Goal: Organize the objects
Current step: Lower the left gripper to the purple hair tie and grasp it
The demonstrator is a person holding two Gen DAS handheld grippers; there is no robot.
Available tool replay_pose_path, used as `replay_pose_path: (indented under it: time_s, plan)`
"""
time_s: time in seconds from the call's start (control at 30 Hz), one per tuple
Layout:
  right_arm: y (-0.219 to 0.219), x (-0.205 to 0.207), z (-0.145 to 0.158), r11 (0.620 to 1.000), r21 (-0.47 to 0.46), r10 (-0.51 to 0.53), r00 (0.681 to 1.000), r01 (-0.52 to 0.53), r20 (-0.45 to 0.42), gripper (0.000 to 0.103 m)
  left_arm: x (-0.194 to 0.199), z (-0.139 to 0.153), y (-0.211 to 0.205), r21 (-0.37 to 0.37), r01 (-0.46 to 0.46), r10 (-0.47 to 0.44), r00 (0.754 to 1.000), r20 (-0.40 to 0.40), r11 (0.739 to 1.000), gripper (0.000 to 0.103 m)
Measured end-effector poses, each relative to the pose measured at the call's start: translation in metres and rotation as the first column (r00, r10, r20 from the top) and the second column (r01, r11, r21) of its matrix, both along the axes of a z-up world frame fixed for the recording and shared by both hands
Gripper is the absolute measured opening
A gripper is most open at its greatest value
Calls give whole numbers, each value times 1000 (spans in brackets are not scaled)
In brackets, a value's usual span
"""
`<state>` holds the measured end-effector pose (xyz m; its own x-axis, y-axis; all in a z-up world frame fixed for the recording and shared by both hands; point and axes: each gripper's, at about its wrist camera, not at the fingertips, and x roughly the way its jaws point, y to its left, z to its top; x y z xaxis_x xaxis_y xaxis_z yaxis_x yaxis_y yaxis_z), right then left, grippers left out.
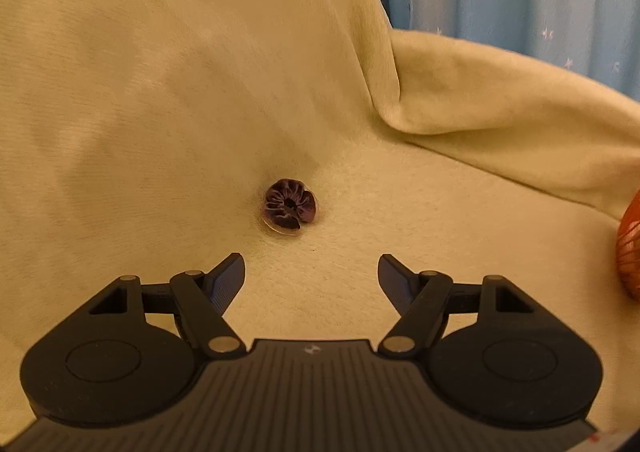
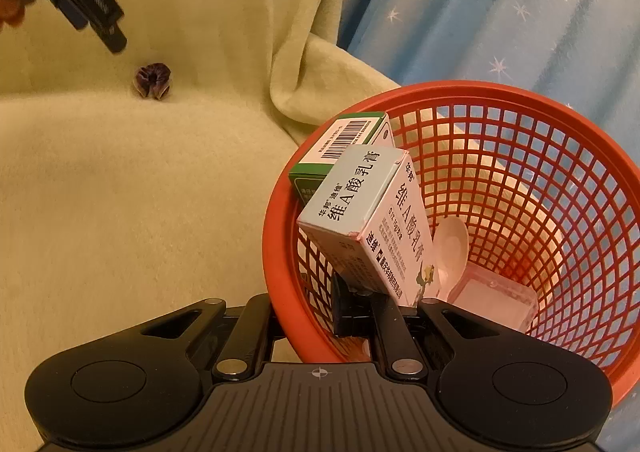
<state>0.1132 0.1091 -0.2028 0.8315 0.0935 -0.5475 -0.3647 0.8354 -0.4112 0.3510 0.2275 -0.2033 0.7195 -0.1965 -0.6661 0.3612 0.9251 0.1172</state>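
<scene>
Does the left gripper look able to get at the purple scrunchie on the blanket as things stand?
Probably yes. The left gripper is open and aimed at the purple scrunchie, which lies alone on the cream blanket with bare fabric between them. The right gripper, shut on the red basket, stays clear.

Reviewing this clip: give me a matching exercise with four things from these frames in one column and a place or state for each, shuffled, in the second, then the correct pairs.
Things:
1. scrunchie
2. left gripper
3. right gripper
4. pale spoon

Places or states:
A. shut on the rim of the red basket
B. lying inside the basket beside the boxes
C. alone on the cream blanket
D. open, nothing between its fingers

Pairs: 1-C, 2-D, 3-A, 4-B
</scene>
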Motion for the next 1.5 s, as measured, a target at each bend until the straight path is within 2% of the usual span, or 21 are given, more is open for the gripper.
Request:
replay_pose_path:
  time_s: [0.33, 0.6, 0.7, 0.8, 0.87, 1.0, 1.03, 1.07, 1.13, 1.2, 1.5]
  plan:
    - [-4, 2, 6, 1000, 28, -11, 1000, 12, -12, 7, 34, -25, -13, -3, -14, 14, 1000, 1, 1000, 70]
    - [-5, 6, 9, 999, 44, -13, 1000, 14, -21, 7, 74, -47, -20, 26, -48, 48, 999, 16, 999, 58]
    - [-6, 6, 11, 999, 51, -9, 1000, 11, -23, 7, 91, -58, -25, 77, -36, 35, 999, 15, 996, 50]
    - [-7, 7, 12, 998, 57, -8, 1000, 9, -26, 7, 101, -70, -34, 189, 26, -31, 999, 23, 982, 47]
    - [-8, 8, 13, 998, 66, -11, 1000, 13, -27, 7, 106, -76, -37, 239, 52, -57, 998, 15, 970, 45]
    - [-6, 12, 14, 997, 72, -14, 1000, 16, -28, 7, 117, -84, -38, 276, 61, -64, 998, 0, 959, 38]
    - [-6, 13, 14, 997, 72, -13, 1000, 15, -28, 7, 119, -85, -38, 285, 66, -69, 998, -2, 956, 34]
    - [-5, 14, 13, 997, 71, -13, 1000, 15, -28, 7, 120, -86, -39, 290, 75, -77, 997, -8, 954, 25]
    - [-5, 15, 13, 997, 70, -13, 1000, 15, -28, 7, 120, -86, -42, 310, 93, -92, 996, -17, 946, 9]
    - [-5, 16, 13, 998, 68, -12, 1000, 14, -28, 7, 116, -84, -45, 327, 112, -113, 993, -17, 938, 4]
    - [-2, 11, 8, 999, 34, -2, 1000, 3, -21, 7, 46, -56, -39, 346, 211, -228, 974, 8, 914, 2]
